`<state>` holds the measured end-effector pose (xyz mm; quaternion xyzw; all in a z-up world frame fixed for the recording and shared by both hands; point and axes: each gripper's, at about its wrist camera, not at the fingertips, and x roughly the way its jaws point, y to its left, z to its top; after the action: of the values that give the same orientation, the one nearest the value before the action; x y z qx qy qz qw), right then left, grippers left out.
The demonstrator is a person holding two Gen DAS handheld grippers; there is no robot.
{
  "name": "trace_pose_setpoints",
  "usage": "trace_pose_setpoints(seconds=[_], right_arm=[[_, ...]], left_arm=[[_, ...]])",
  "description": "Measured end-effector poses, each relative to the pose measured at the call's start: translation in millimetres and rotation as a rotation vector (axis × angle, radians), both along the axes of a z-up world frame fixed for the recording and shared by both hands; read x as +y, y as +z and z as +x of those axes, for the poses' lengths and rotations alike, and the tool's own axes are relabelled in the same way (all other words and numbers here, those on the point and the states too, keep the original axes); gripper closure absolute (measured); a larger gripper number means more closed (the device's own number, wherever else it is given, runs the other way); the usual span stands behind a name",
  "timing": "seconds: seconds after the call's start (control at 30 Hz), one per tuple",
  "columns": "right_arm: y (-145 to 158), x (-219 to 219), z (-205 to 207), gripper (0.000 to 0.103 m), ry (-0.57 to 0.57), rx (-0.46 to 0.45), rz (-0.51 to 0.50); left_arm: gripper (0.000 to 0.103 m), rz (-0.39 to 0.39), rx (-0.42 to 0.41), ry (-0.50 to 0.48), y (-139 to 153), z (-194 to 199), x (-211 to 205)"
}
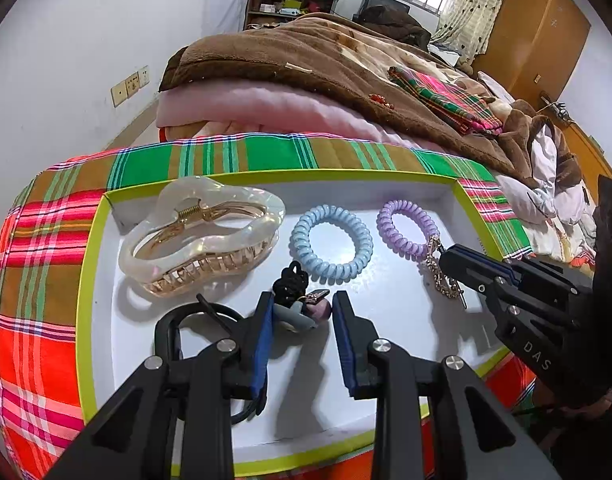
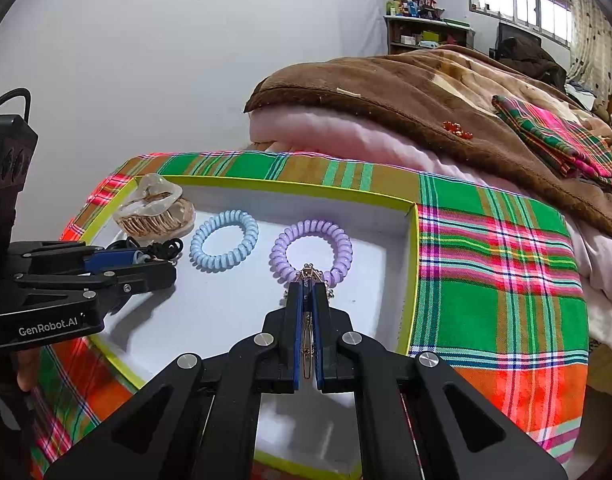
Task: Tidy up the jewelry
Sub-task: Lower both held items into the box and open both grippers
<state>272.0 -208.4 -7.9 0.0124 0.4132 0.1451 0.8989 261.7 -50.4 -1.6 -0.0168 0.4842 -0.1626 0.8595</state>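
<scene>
While clenched on a gold chain (image 2: 306,332), right gripper (image 2: 306,286) pointed down into the tray (image 2: 412,280), pads pressed flat together with the links trapped between them. Chain clipped to a purple coil tie (image 2: 280,252), seen lying flat near the tray's far right corner, just ahead of the fingertips. From the left wrist view, same gripper (image 1: 446,258) reached in over the tray's right edge, loose end of the chain (image 1: 442,280) draped on the white floor beneath it, purple tie (image 1: 390,232) touching its tip. Left gripper (image 1: 303,296) stood partly parted over the tray's near edge, with a small charm (image 1: 302,312) of grey and purple pieces on a black knotted cord (image 1: 290,284) between the pads; looked grasped, grey part against one pad and purple part against the other. Lay in the tray's middle, beside that cord: a blue coil tie (image 1: 330,272), apart from the purple one. Sat in the far left corner: a pearly claw clip (image 1: 202,236) with gold teeth, teeth facing the near edge. Rested by the near left edge, partly behind a left finger: a black loop (image 1: 166,328), kind unclear. Tray itself set on a plaid cloth (image 1: 38,260) at the bed's end, with a brown blanket (image 1: 306,60) heaped beyond the far edge.
</scene>
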Motion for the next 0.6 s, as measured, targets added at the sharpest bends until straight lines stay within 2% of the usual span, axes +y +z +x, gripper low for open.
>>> trace_pose_setpoints(seconds=[0.17,0.23,0.6], right_arm=[[0.7,-0.1,0.0,0.098,-0.002,-0.003,-0.001],[1.0,-0.5,0.0,0.094,-0.006,-0.005,-0.002],[2.3,-1.3,0.4,0.089,-0.020,-0.013,-0.005]], left_arm=[[0.069,0.003,-0.001,0.001,-0.2,0.5,-0.6],[0.068,0.005,-0.002,0.000,-0.5,0.7,-1.3],[0.060,0.004,-0.002,-0.002,0.4,-0.3,-2.7]])
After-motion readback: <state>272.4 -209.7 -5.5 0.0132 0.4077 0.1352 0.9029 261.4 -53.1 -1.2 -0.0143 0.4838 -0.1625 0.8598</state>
